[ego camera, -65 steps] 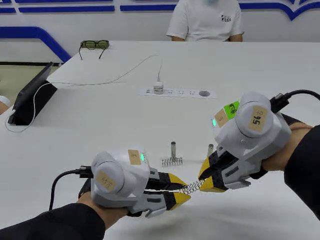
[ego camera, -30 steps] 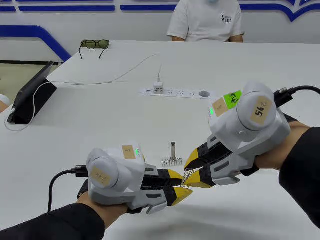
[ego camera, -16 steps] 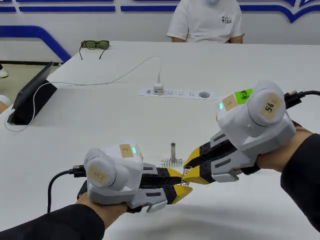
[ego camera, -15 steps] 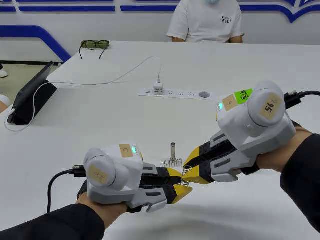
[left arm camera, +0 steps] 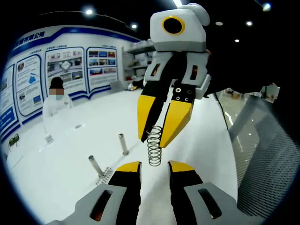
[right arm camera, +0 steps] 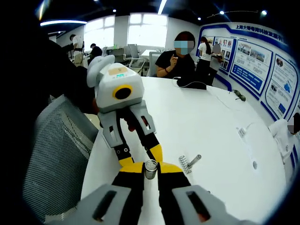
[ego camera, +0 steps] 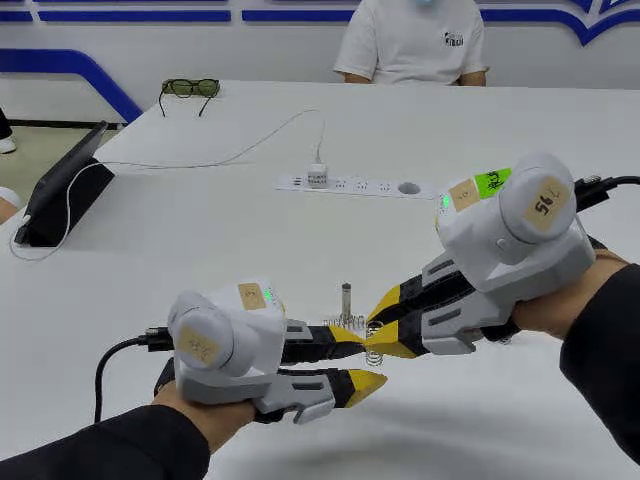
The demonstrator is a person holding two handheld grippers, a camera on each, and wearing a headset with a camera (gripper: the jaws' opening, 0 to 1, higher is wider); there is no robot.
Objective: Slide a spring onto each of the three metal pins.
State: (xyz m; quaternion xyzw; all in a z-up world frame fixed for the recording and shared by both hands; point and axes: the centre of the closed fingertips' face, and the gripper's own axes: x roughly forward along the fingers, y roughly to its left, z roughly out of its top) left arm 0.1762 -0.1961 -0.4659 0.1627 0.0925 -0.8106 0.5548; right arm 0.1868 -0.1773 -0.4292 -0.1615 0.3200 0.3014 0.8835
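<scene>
Low in the centre of the head view, the right gripper (ego camera: 368,333) has its yellow jaws pressed onto the top coils of a spring (ego camera: 374,354). The spring hangs clear of the white table (ego camera: 200,240), its long axis roughly vertical and its free end pointing down. The left gripper (ego camera: 368,358) comes in from the lower left with its jaws spread, one above and one below, and the spring sits in the gap between their tips.

From the left gripper view, the spring (left arm camera: 154,145) runs up and down the middle of the frame. It is pinched at its upper end, and its lower end is just above the parted jaws at the bottom. From the right gripper view, the spring (right arm camera: 150,168) is seen end-on, its open coil facing the camera.

Just behind the grippers, a first pin (ego camera: 346,298) stands upright with a loose spring (ego camera: 342,322) lying on its side at its base. A second pin (left arm camera: 123,144) stands to its right in the left gripper view.
</scene>
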